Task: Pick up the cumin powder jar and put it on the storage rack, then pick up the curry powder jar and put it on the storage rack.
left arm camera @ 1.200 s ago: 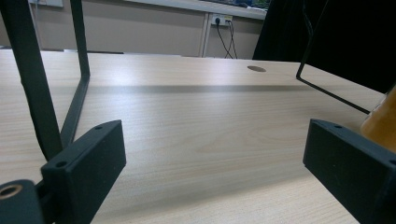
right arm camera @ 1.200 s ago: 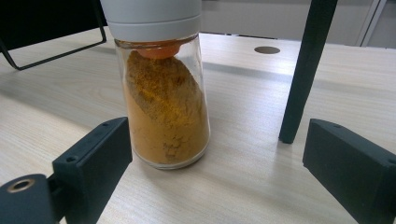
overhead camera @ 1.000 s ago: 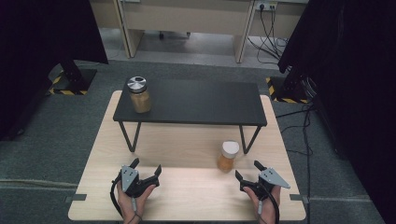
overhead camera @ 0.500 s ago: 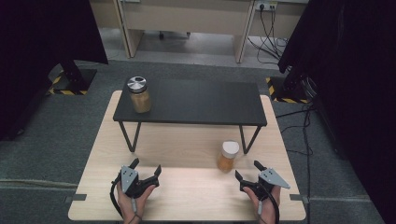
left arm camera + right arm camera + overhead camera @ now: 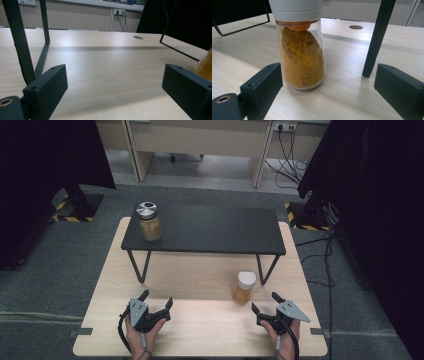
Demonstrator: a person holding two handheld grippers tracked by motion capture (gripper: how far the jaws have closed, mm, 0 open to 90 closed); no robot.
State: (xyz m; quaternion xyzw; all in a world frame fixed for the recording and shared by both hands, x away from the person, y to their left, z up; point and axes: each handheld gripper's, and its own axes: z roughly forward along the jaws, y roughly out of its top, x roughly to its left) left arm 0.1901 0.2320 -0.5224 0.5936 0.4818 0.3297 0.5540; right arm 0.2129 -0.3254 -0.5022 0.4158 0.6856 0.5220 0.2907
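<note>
A glass jar of orange powder with a white lid [image 5: 244, 288] stands upright on the wooden table, just in front of the black shelf's right leg. My right gripper [image 5: 265, 302] is open and sits a little to the jar's right and nearer me. In the right gripper view the white-lidded jar [image 5: 300, 47] stands just beyond the open jaws, left of centre. A second jar with a silver lid [image 5: 149, 221] stands on the black shelf [image 5: 210, 232] at its left end. My left gripper [image 5: 156, 299] is open at the table's front left, with nothing between its jaws.
The black shelf stands on thin metal legs [image 5: 376, 37] across the middle of the wooden table [image 5: 200, 325]. In the left gripper view a shelf leg [image 5: 21, 42] rises close on the left and the orange jar's edge [image 5: 205, 65] shows at far right. Grey carpet surrounds the table.
</note>
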